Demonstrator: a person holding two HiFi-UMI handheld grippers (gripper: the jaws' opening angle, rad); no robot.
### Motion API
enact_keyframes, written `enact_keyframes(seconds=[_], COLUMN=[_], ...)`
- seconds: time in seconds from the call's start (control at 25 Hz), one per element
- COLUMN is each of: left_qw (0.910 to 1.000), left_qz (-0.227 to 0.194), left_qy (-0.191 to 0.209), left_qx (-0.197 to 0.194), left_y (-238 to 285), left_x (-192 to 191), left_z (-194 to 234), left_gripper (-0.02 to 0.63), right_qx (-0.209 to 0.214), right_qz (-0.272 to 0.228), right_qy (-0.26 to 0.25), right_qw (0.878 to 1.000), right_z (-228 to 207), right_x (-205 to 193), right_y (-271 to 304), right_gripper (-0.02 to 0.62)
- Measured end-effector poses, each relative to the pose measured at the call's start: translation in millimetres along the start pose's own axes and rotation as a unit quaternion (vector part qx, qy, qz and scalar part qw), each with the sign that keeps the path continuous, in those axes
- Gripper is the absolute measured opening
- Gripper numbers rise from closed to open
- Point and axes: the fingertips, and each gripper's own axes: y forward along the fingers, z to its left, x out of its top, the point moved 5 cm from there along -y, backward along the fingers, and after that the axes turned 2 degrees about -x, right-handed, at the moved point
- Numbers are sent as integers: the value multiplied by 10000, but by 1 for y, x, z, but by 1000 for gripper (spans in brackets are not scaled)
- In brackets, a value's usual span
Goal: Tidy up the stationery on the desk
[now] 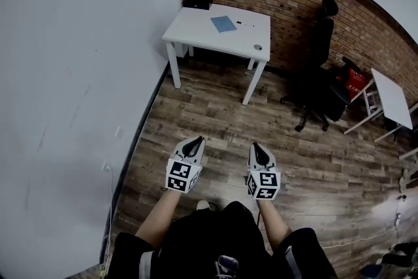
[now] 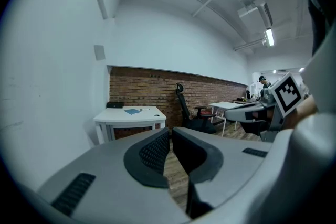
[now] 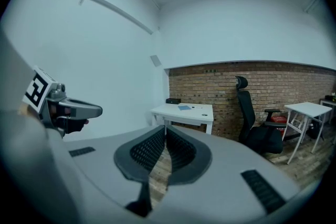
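Note:
A white desk [image 1: 196,31] stands far ahead against the brick wall. On it lie a blue notebook [image 1: 224,24], a thin pen [image 1: 245,25], a small round object [image 1: 258,47] near the right front corner and a black box [image 1: 197,2] at the back left. My left gripper [image 1: 195,142] and right gripper [image 1: 258,150] are held side by side over the wooden floor, well short of the desk. Both are shut with nothing between the jaws. The desk [image 2: 131,115] and notebook [image 2: 132,110] show small in the left gripper view, and the desk [image 3: 184,112] also in the right gripper view.
A black office chair [image 1: 318,68] stands right of the desk, with a red item [image 1: 355,83] beside it. A second white table [image 1: 392,98] is at the far right. A white wall [image 1: 72,75] runs along the left. Wooden floor [image 1: 215,131] lies between me and the desk.

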Motion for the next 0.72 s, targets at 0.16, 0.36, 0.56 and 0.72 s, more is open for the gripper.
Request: enact_keyframes(seconds=[0.16, 0.36, 0.56, 0.72], left_qw=[10000, 9999, 9999, 9999], left_qz=[-21, -20, 18, 55], left_qy=[-83, -110, -133, -124], left_qx=[-25, -52, -23, -16], left_y=[0, 9, 18, 30], left_x=[-3, -2, -3, -3], left_z=[17, 31, 40, 48], left_gripper=[31, 31, 31, 31], right_qx=[-20, 37, 44, 65], right_qz=[37, 66, 148, 195], right_qy=[-46, 7, 3, 80], right_qw=[10000, 10000, 9999, 9998], right_z=[15, 21, 20, 17], right_x=[3, 6, 4, 2], right_y=[11, 25, 39, 56], right_gripper=[23, 25, 25, 25])
